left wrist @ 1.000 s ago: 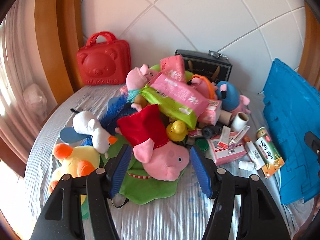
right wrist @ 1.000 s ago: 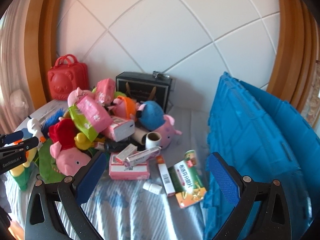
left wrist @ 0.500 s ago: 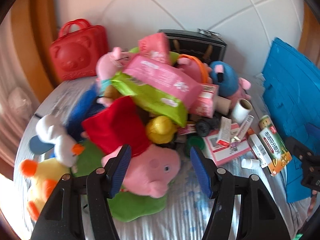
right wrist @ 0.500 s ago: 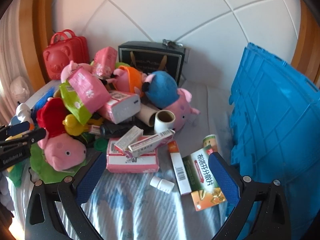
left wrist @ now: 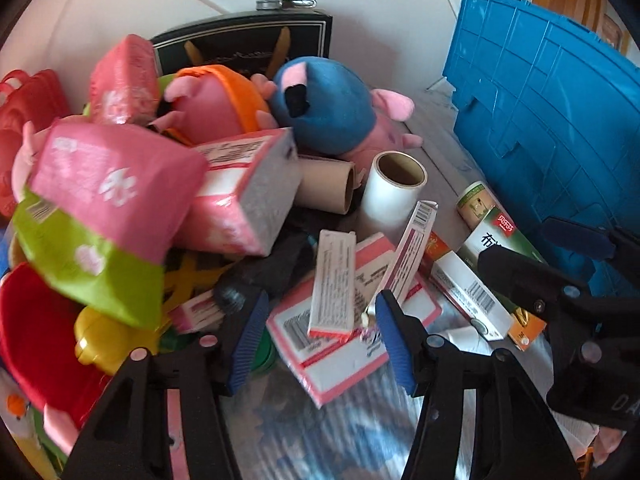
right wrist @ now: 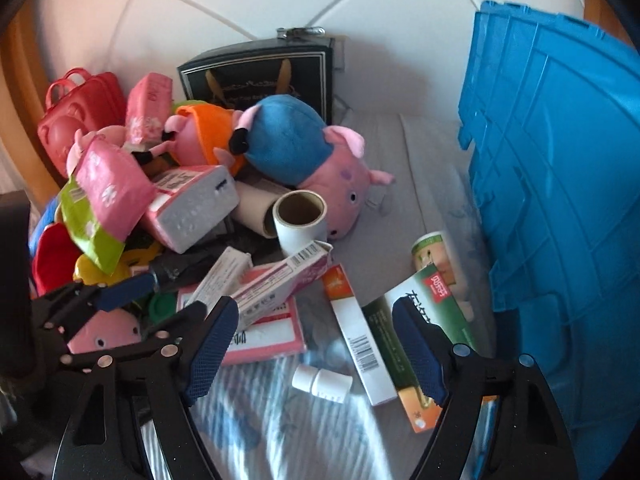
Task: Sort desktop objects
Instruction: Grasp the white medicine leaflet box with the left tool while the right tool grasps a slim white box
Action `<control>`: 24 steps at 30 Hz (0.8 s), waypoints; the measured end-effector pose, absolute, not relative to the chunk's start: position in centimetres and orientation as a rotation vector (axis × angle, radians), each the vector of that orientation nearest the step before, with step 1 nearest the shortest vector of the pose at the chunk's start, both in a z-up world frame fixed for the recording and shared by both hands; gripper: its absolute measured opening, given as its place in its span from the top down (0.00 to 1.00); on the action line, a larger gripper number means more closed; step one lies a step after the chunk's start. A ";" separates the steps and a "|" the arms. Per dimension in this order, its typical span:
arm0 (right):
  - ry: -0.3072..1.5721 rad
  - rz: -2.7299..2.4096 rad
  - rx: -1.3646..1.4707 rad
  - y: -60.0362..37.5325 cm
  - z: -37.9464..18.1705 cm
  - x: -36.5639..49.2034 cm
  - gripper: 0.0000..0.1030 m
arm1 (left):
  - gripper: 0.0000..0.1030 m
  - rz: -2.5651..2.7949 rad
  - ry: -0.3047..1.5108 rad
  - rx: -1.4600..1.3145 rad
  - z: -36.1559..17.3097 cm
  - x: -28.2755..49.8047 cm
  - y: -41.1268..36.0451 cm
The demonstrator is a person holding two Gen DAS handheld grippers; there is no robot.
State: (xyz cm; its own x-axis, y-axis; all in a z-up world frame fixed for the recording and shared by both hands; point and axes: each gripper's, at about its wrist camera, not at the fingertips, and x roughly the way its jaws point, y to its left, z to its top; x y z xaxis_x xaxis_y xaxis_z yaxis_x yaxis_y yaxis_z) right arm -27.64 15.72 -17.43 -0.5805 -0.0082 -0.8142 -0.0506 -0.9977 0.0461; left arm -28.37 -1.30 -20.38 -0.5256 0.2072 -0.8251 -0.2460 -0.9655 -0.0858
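Note:
A heap of toys and packets covers the table. My left gripper [left wrist: 320, 332] is open, its jaws on either side of a small white and pink box [left wrist: 333, 284] that lies on a flat pink and white box [left wrist: 352, 320]. My right gripper [right wrist: 316, 344] is open and empty above a small white bottle [right wrist: 322, 384], a long white and orange box [right wrist: 358, 340] and a green medicine box [right wrist: 424, 316]. It also shows at the right in the left wrist view [left wrist: 560, 280]. A tilted long box [right wrist: 280, 284] rests on the pink box.
A blue crate [right wrist: 560, 200] stands on the right. A white tape roll [left wrist: 394, 190], a cardboard tube [left wrist: 324, 190], a blue pig plush [left wrist: 332, 108], pink tissue packs [left wrist: 108, 184], a black gift bag [left wrist: 248, 48] and a red case [right wrist: 80, 116] surround the pile.
Both grippers have moved forward and lower toward the pile. The left one has swung right from the pink pig plush to the boxes. Both stay open.

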 end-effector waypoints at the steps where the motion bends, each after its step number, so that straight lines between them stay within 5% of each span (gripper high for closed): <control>1: 0.132 2.766 -1.439 15.9 -17.6 -28.1 0.27 | 0.49 2.527 0.061 -1.368 -20.7 -28.8 -1.0; 10: 0.306 2.714 -1.573 16.1 -20.7 -32.3 0.34 | 0.49 2.491 0.011 -1.339 -21.8 -30.5 -0.3; 18: 0.401 2.704 -1.688 16.3 -22.7 -33.2 0.59 | 0.54 2.476 -0.005 -1.349 -21.8 -29.5 -1.2; 24: 0.391 2.675 -1.718 17.3 -22.2 -32.1 0.61 | 0.54 2.490 0.063 -1.333 -21.8 -29.8 -0.4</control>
State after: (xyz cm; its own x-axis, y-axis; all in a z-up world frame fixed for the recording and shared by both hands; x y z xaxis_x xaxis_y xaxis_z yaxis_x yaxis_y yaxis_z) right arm -32.10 17.29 -22.15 -0.4232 -0.1822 -0.8875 -0.0794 -0.9683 0.2367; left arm -29.79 -0.41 -21.75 -0.5159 0.2539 -0.8182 -0.2951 -0.9493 -0.1085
